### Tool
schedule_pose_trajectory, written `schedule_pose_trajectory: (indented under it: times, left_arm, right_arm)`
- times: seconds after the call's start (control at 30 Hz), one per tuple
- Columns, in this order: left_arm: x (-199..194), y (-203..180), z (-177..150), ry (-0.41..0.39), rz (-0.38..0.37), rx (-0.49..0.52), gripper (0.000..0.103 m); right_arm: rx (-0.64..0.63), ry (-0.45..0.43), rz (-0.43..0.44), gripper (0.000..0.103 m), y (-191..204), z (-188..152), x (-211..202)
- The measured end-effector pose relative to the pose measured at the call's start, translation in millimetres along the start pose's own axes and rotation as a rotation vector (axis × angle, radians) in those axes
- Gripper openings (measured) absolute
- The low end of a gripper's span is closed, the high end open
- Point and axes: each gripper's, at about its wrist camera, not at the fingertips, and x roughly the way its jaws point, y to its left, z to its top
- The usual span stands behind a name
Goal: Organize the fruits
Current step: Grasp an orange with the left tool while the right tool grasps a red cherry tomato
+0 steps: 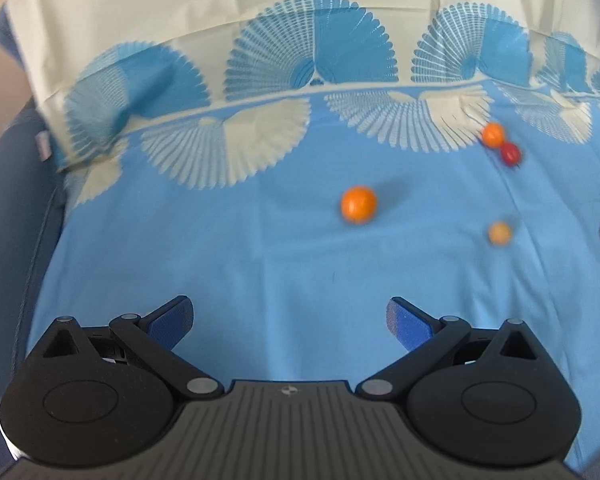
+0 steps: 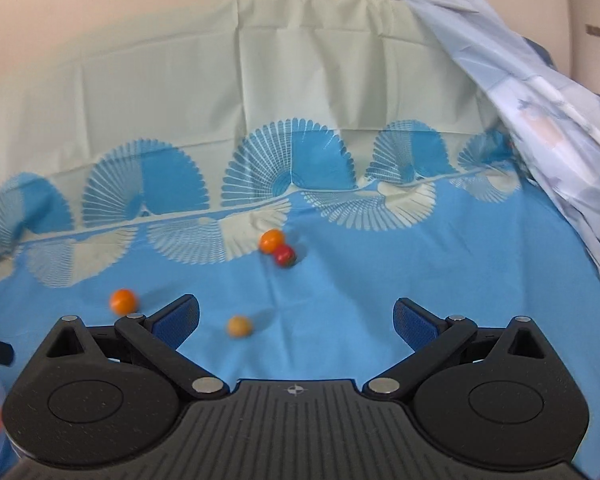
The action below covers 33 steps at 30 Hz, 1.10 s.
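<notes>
Left wrist view: left gripper point(image 1: 290, 322) spread apart, empty, over blue sheet point(image 1: 260, 272). Orange fruit point(image 1: 359, 204) ahead; pale fruit point(image 1: 500, 233), small orange fruit point(image 1: 493, 134) touching red fruit point(image 1: 511, 154), possibly tomato, blurred. Right gripper point(image 2: 296, 322) also apart, empty.

The bedsheet point(image 1: 260, 264) was sky blue with cream and blue fan motifs. Two fruits point(image 1: 359, 204) point(image 1: 493, 134) were orange, one point(image 1: 511, 154) red, one point(image 1: 499, 233) pale yellow-orange.
</notes>
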Motion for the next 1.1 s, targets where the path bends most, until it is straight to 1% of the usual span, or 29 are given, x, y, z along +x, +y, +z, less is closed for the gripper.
schedule_pose_trajectory:
  times: [0.07, 0.2, 0.33, 0.4, 0.5, 0.53, 0.57, 0.6, 0.63, 0.67, 0.7, 0.73, 0.8, 0.9, 0.97, 1.1]
  left_arm:
    - [28.7, -8.3, 16.0, -0.003, -0.022, 0.001, 0.103]
    - [80.5, -16.9, 42.1, 0.003, -0.05, -0.019, 0.103]
    - [124.9, -19.7, 62.5, 0.024, -0.048, -0.053, 0.103]
    - [141.2, -20.6, 69.0, 0.038, -0.062, -0.061, 0.103]
    - [158.6, -24.7, 74.8, 0.06, -0.073, -0.053, 0.103]
    - [161.7, -25.4, 74.6, 0.068, -0.079, -0.052, 0.103]
    - [163.4, -25.1, 73.8, 0.066, -0.088, -0.06, 0.098]
    - [161.2, -23.6, 70.8, 0.053, -0.1, -0.072, 0.073]
    - [158.9, -22.8, 69.1, 0.058, -0.138, -0.07, 0.055]
    - [155.0, -23.1, 68.8, 0.059, -0.158, -0.069, 0.041]
    - [149.3, -24.2, 67.8, 0.053, -0.146, -0.067, 0.041]
    - [143.3, -24.7, 66.1, 0.039, -0.148, -0.065, 0.041]
    - [131.9, -24.2, 61.6, 0.023, -0.155, -0.061, 0.041]
    - [113.6, -22.9, 54.4, 0.032, -0.154, -0.056, 0.041]
    - [96.6, -21.7, 46.8, 0.03, -0.142, -0.045, 0.041]
    - [58.2, -12.3, 27.9, 0.03, -0.136, -0.04, 0.041]
  right_arm:
    - [-0.034, 0.05, 0.013, 0.102, 0.7, 6.9, 46.0]
    - [-0.024, 0.111, 0.062, 0.102, 3.1, 12.3, 122.4]
    - [-0.041, 0.122, 0.09, 0.102, 8.0, 18.0, 176.1]
    - [-0.054, 0.117, 0.095, 0.102, 10.3, 21.3, 196.9]
    - [-0.073, 0.13, 0.11, 0.097, 12.9, 23.3, 223.8]
    - [-0.082, 0.135, 0.108, 0.092, 13.9, 21.7, 230.5]
    - [-0.097, 0.146, 0.106, 0.086, 13.7, 19.5, 235.6]
    - [-0.113, 0.148, 0.094, 0.075, 14.3, 16.6, 239.4]
    - [-0.117, 0.119, 0.094, 0.062, 13.4, 15.1, 237.5]
    - [-0.121, 0.109, 0.097, 0.053, 12.7, 14.3, 235.0]
    - [-0.126, 0.104, 0.081, 0.034, 12.8, 14.5, 232.2]
    - [-0.127, 0.109, 0.069, 0.03, 12.1, 15.2, 229.2]
    - [-0.123, 0.124, 0.05, 0.03, 10.1, 15.3, 223.1]
    - [-0.103, 0.149, 0.04, 0.03, 5.7, 14.6, 204.3]
    - [-0.087, 0.153, 0.042, 0.03, 5.3, 13.8, 184.0]
    - [-0.056, 0.152, 0.079, 0.03, 9.8, 10.9, 132.8]
